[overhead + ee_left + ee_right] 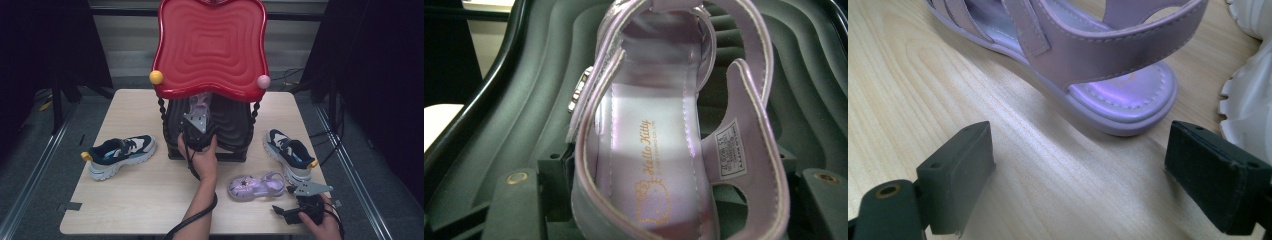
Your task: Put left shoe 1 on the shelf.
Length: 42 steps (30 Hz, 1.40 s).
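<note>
Left tongs (664,220) loose round sandal (659,125) on rack – long way ahead; right tongs (1098,175) wide, 2nd sandal (1108,65) just ahead.

We see a navy and white sneaker (122,152) lying on the wooden table (150,200), well to the left of the left gripper (671,200). Its mate (290,152) lies just beyond the right gripper (1080,150), its white sole close by the right-hand jaw. Above the left gripper spreads a red wavy roof (210,45), with a yellow ball (156,77) and a pink ball (263,81) at its front corners.
</note>
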Available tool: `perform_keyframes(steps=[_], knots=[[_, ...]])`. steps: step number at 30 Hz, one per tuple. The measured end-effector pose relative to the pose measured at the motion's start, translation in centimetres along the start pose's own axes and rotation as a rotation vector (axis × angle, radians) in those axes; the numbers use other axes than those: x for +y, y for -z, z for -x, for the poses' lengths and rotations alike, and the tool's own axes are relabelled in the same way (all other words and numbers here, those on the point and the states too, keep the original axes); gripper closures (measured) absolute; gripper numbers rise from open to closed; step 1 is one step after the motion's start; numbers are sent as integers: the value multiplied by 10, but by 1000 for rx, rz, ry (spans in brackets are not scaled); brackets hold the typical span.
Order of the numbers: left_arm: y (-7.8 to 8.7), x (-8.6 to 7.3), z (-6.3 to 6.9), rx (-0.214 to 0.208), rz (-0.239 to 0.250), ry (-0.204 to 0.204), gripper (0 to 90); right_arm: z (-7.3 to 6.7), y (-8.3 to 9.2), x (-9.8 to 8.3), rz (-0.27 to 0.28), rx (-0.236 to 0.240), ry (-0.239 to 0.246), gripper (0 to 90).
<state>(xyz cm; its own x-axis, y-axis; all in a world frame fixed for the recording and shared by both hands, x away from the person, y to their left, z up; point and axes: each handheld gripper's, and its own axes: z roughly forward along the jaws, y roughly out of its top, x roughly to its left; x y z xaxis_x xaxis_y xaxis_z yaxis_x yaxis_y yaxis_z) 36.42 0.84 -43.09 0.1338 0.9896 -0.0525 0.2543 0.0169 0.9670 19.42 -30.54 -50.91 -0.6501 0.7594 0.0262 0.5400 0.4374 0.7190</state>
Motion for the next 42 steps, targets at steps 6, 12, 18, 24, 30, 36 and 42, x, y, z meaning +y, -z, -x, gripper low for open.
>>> perform_keyframes(steps=[6, 12, 18, 24, 30, 36, 42], knots=[[2, 0, 0, -8, -15, -29, 306, 0, 0, 0, 0, 0, 0, 115], [3, -1, -1, -17, -21, -49, 301, 0, 0, 0, 0, 0, -1, 115], [3, 1, -2, -38, -31, -65, 282, 0, 0, 0, 0, 0, 0, 114], [4, 4, -6, -69, -66, -78, 244, 0, 0, 0, 0, 0, 0, 114], [7, 6, -12, -102, -114, -103, 212, 0, 0, 0, 0, 0, -1, 115], [12, 9, -18, -135, -137, -124, 208, 0, 0, 0, 0, 0, -1, 115], [17, 10, -23, -175, -163, -128, 212, 0, 0, 0, 0, 0, 0, 115]])
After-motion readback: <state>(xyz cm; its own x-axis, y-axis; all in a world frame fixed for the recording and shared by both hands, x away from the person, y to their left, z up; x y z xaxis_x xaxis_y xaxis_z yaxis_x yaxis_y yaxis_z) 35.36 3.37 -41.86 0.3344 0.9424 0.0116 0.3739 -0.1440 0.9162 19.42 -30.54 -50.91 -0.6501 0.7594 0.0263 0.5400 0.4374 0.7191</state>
